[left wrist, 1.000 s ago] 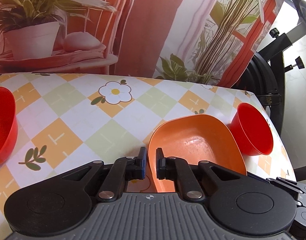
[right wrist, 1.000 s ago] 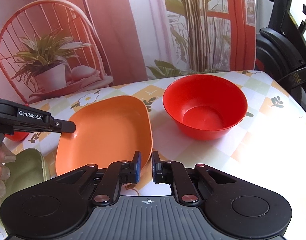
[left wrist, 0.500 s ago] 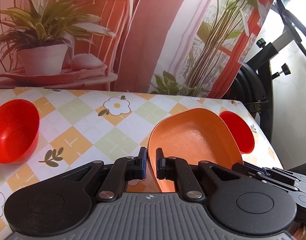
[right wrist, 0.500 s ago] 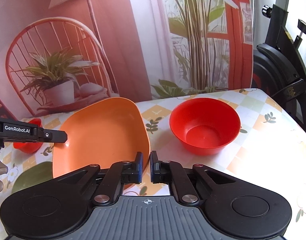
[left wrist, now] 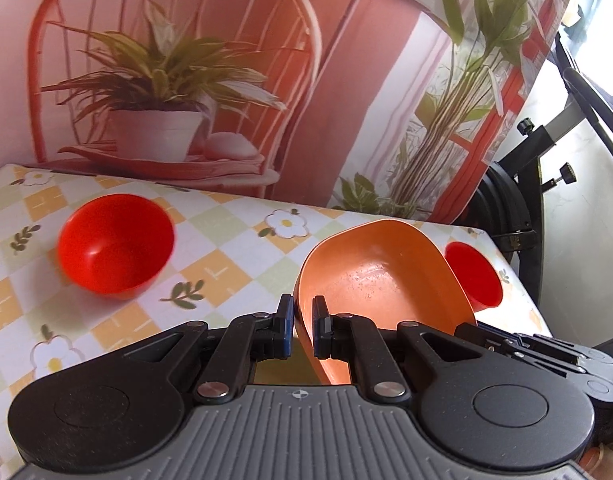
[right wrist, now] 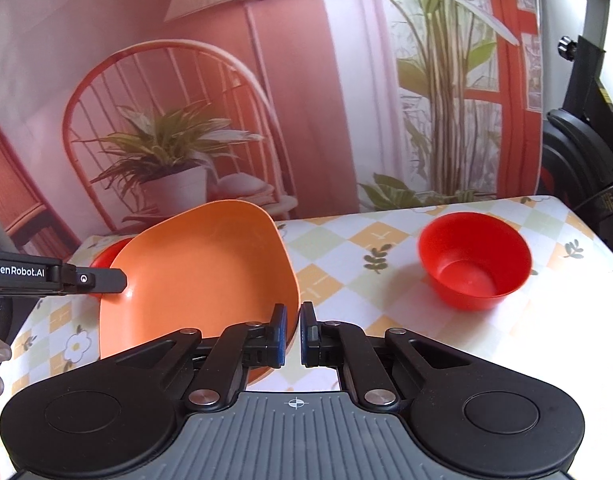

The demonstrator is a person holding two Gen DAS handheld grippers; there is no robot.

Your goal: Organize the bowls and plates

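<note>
Two tools pinch one orange plate (right wrist: 202, 276): my left tool (left wrist: 302, 330) holds one edge, my right tool (right wrist: 292, 334) the other, lifting it tilted above the counter (right wrist: 386, 240). If I pull unevenly, it could slip and hit a red bowl (right wrist: 474, 266).

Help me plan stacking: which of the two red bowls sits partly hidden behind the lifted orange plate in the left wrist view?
The red bowl on the right; the other red bowl stands fully exposed at left.
</note>
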